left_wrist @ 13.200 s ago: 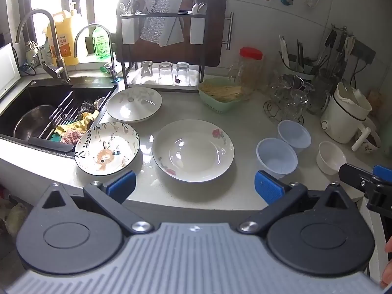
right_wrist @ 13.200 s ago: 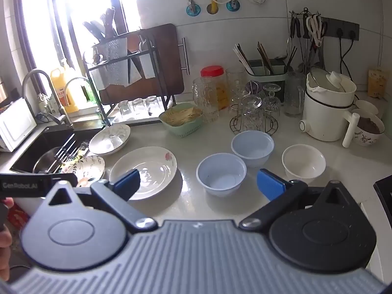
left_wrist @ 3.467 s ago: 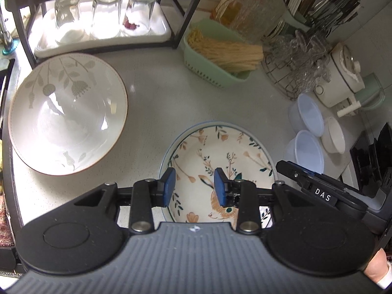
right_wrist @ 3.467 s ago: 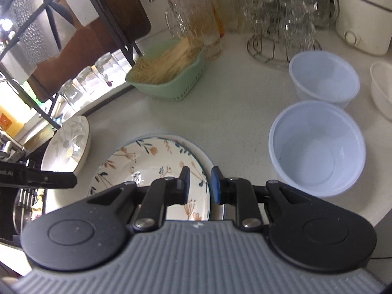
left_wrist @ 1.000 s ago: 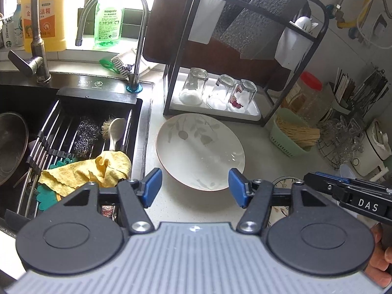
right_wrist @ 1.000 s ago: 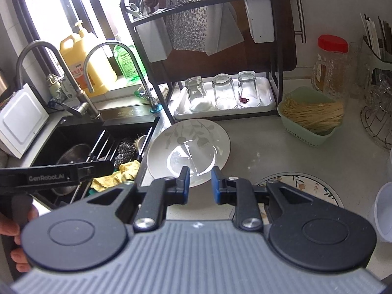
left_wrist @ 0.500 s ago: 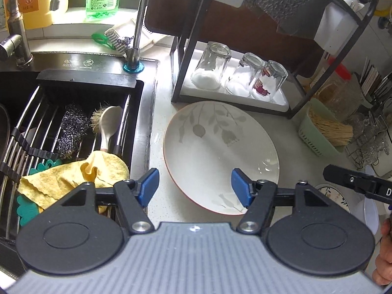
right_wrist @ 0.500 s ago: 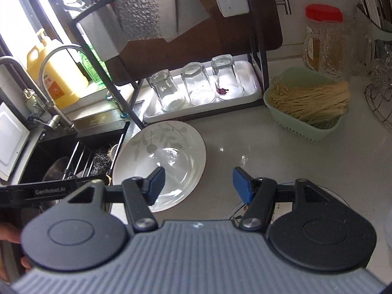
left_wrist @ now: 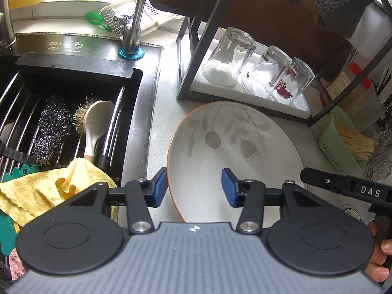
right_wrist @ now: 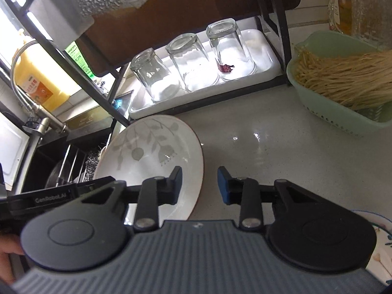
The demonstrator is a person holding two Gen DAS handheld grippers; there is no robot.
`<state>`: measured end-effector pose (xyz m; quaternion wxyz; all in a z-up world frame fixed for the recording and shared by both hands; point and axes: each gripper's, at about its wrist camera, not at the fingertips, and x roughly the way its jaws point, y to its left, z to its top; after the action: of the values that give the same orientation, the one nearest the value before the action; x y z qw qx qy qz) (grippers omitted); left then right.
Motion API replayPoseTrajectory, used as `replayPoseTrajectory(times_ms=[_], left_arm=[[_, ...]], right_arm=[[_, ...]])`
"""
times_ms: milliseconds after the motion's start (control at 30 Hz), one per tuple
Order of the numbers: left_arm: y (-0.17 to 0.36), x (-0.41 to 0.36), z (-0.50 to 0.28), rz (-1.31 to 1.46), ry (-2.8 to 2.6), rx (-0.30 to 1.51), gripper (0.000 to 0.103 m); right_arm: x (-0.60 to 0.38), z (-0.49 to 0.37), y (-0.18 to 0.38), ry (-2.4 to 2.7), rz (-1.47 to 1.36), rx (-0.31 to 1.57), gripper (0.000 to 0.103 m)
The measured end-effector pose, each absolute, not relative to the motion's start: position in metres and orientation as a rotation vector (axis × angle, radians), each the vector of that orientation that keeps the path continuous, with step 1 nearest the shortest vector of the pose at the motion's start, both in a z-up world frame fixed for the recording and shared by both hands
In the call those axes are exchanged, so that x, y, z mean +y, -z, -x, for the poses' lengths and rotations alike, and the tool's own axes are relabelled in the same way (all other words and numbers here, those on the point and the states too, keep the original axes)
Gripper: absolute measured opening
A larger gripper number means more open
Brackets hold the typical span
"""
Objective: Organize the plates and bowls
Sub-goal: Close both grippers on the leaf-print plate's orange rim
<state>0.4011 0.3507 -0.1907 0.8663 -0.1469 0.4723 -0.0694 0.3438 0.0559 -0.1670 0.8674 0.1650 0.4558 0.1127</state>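
A white plate with grey leaf print and a brown rim (left_wrist: 235, 147) lies on the counter in front of the rack; it also shows in the right wrist view (right_wrist: 152, 154). My left gripper (left_wrist: 194, 187) is open, its jaws straddling the plate's left near rim. My right gripper (right_wrist: 199, 185) is open, its jaws straddling the plate's right rim. A floral plate's edge (right_wrist: 381, 242) shows at the lower right, partly hidden by the right gripper.
A black rack holds a white tray (right_wrist: 259, 51) with three upturned glasses (right_wrist: 193, 61). The sink (left_wrist: 73, 112) with brush, scourer and yellow cloth lies left. A green basket of noodles (right_wrist: 343, 93) stands right. A faucet (left_wrist: 137, 19) rises behind.
Both grippers have moved down and closer to the leaf plate, now straddling its opposite rims. The right gripper opened between one second and half a second ago.
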Motion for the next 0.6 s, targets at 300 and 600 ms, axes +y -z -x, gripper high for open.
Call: replayPoseTrajectory(times_ms=[300, 600], left_arm=[[0.204, 0.355, -0.420, 0.330, 0.172, 0.997, 0.037], [0.206, 0.366, -0.429, 0.421, 0.192, 1.016, 0.038]], right_arm=[[0.062, -0.370, 0.184, -0.263, -0.374, 1.000, 0.016], [0.059, -0.370, 0.185, -0.299, -0.416, 1.023, 0.017]])
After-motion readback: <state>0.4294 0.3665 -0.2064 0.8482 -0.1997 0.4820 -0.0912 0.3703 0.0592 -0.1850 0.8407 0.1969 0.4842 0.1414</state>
